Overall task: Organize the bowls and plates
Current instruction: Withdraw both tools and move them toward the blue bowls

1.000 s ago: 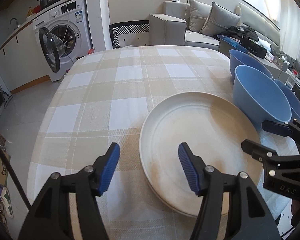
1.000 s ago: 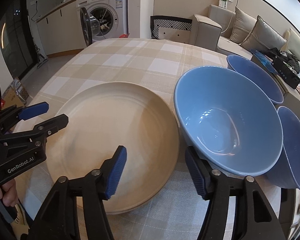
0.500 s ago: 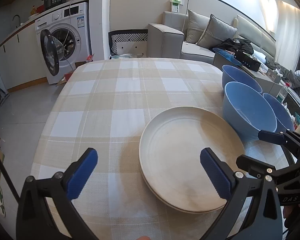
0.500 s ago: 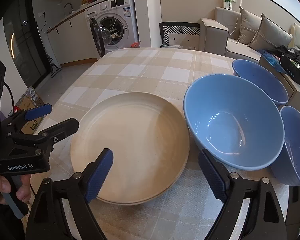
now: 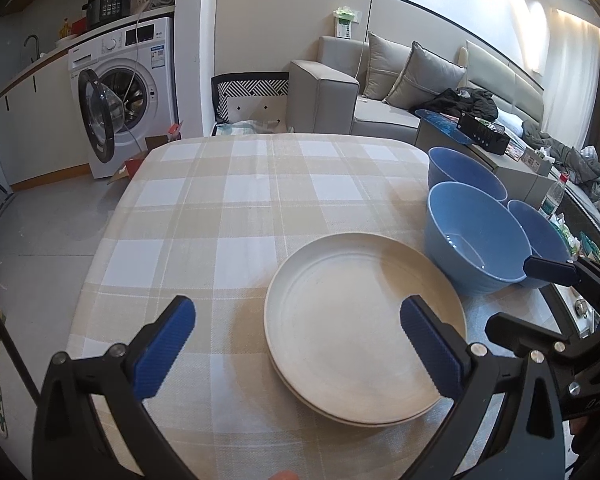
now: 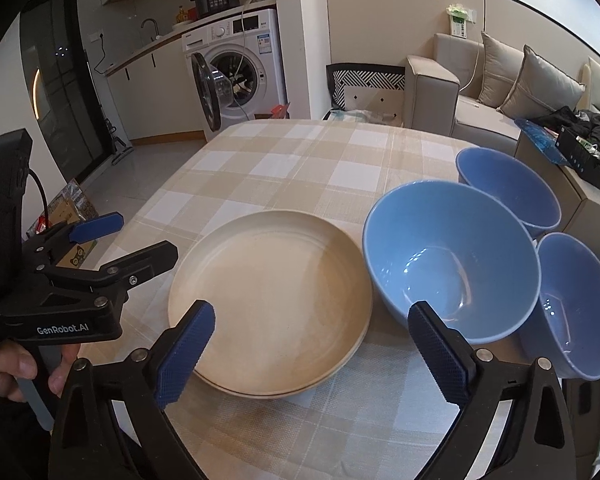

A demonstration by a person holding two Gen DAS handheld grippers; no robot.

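- Two stacked cream round plates [image 6: 270, 304] sit on the checked-cloth desk [image 5: 240, 200], the landmark here, three blue bowls touching one another just beside them.
- The left gripper [image 5: 296, 344] and right gripper [image 6: 312, 352] hover over the plates' near edge, fingers spread wide, gripping nothing; the right's have just been opening.
- Likely next: nest the bowls, taking the large blue bowl [image 6: 452, 260] by its rim.
- The small blue bowl [image 6: 576, 304] crowding its side hampers a clean lift.
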